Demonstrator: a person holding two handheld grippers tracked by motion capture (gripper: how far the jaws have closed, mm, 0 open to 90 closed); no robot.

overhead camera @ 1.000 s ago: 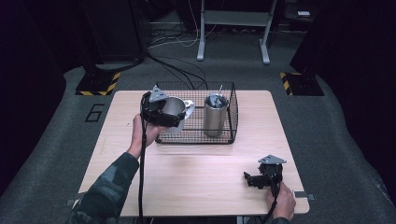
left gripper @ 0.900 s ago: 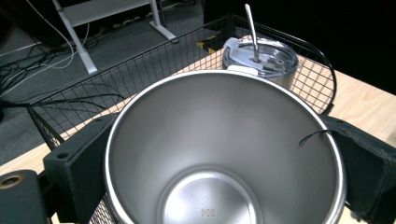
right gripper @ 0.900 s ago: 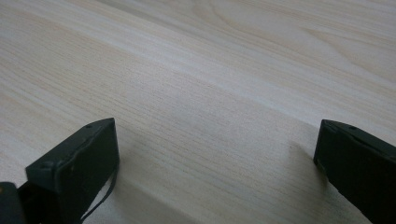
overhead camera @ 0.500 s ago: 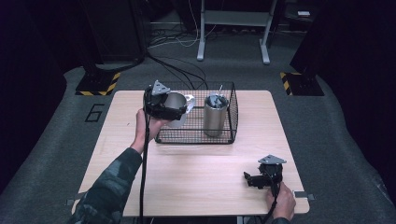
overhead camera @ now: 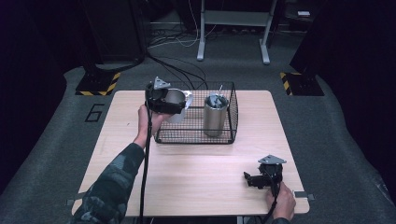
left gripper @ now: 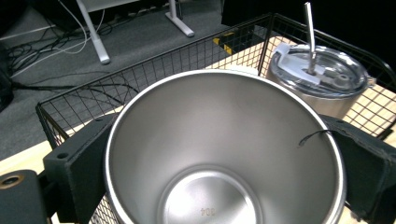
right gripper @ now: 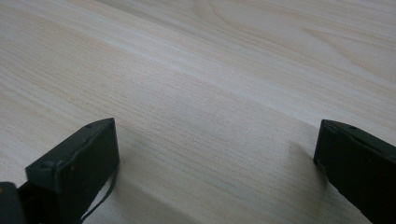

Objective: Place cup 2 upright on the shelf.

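Carefully: left gripper [overhead camera: 169, 103] clamped on steel cup [left gripper: 224, 149], right gripper [right gripper: 215, 172] idle and agape; lower upright into wire basket [overhead camera: 224, 138], clear of lidded tumbler [overhead camera: 215, 115].

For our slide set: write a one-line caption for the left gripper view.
Hand-held gripper clamps an empty steel cup above the wire basket, beside a lidded tumbler.

Empty steel cup [left gripper: 224, 154], tilted, mouth camera-ward

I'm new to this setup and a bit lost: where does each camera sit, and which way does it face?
High view: above the table, looking forward and down; forearms and both claws.
Left gripper view: on the left claw, looking into its steel cup.
Right gripper view: on the right claw, facing bare tabletop.
High and left views share the wire basket and lidded tumbler.
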